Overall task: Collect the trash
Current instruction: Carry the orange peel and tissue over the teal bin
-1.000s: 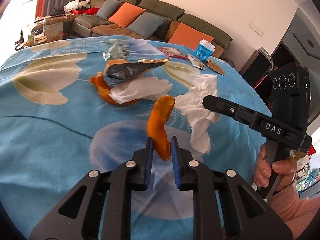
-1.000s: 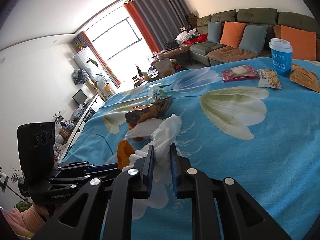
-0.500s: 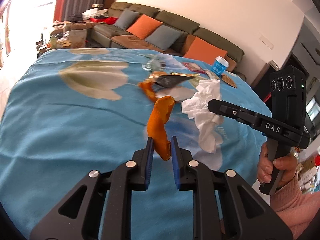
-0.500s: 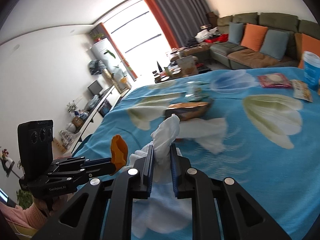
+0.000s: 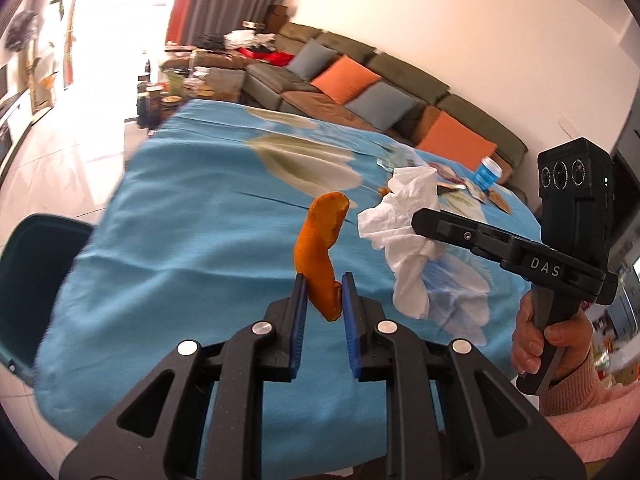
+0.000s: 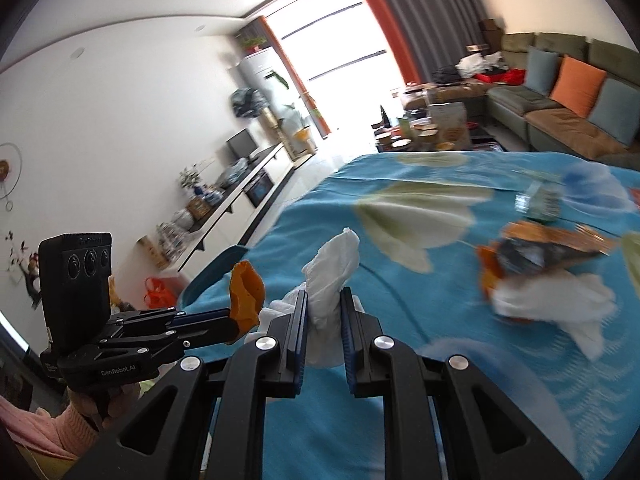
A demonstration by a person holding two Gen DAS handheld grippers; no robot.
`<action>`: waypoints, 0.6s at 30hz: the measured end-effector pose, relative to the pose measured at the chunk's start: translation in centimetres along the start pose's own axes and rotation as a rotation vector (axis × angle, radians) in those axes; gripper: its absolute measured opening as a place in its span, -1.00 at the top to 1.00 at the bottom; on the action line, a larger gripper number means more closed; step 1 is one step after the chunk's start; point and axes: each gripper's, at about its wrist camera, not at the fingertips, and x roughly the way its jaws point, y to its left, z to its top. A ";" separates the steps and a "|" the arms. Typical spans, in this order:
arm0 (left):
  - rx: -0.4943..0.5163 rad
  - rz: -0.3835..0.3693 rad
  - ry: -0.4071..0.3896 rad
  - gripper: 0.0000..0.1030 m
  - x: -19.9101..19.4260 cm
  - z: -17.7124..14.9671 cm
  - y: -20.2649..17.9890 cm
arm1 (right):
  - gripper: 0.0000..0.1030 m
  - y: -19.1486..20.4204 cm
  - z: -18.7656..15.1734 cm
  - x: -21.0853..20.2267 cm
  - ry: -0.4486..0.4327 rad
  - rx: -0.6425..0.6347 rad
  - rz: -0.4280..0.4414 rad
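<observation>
pinching orange peel (image 5: 319, 256) between left fingers (image 5: 299, 312), tissue (image 6: 328, 280) between right fingers (image 6: 347, 332)

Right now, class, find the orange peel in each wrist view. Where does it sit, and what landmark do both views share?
Left wrist: orange peel at centre, clamped in the left tool.
Right wrist: orange peel at lower left, at the tip of the left tool.
Shared landmark: white tissue in the right tool.

both grippers swung left, orange peel (image 5: 320, 256) and tissue (image 6: 330, 280) carried toward bin (image 5: 30, 264)
</observation>
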 end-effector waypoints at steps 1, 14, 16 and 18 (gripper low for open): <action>-0.011 0.010 -0.007 0.65 -0.6 -0.1 0.7 | 0.72 0.7 0.3 0.6 0.006 -0.010 0.013; -0.099 0.144 -0.083 0.65 -6.5 -0.7 7.5 | 0.72 6.5 2.5 6.3 0.064 -0.105 0.113; -0.117 0.169 -0.097 0.65 -7.5 -0.8 8.8 | 0.72 7.4 2.9 7.2 0.073 -0.118 0.127; -0.134 0.193 -0.108 0.65 -8.2 -0.9 9.7 | 0.72 8.1 3.3 8.1 0.082 -0.124 0.142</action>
